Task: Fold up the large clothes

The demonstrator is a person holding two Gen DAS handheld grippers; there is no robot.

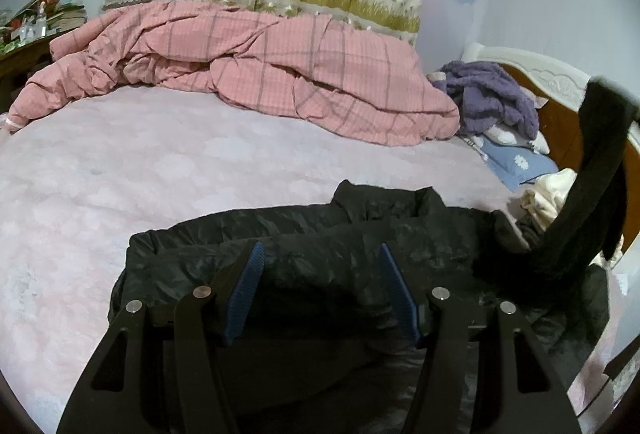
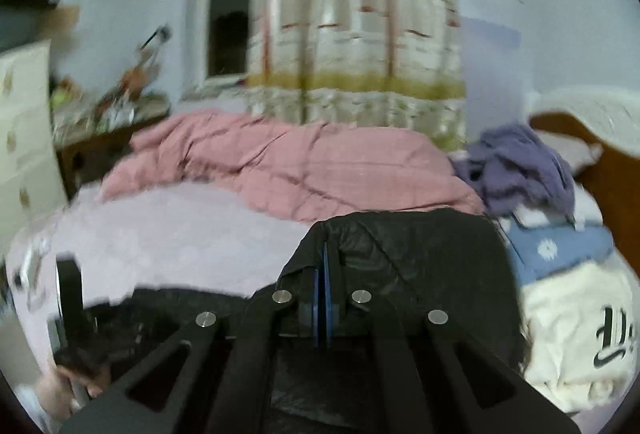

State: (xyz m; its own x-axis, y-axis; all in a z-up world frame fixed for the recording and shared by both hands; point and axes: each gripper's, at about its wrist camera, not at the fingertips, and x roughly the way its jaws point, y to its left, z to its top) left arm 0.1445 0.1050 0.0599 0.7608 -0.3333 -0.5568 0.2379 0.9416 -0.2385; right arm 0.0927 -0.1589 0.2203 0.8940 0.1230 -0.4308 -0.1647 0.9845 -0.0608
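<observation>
Right wrist view: the right gripper (image 2: 322,270) has its blue pads pressed together on a fold of the black jacket (image 2: 404,258), and the glossy cloth is lifted and draped in front of the fingers. Below and to the left, more of the same jacket lies dark on the pink bed sheet (image 2: 168,234). Just right of the lifted cloth sits a cream garment (image 2: 572,318) with dark lettering, and behind it a blue flowered pillow (image 2: 560,246) and a purple fleece blanket (image 2: 520,165). A pink checked quilt (image 2: 288,161) is bunched along the far side of the bed, under the tree-printed curtain (image 2: 360,33).

Left wrist view: the left gripper (image 1: 320,274) stands spread, its blue pads apart just above the jacket's body, pinching nothing. The jacket lies flat on the sheet with its collar pointing away, and one black strip of it rises at the right edge of the picture.
</observation>
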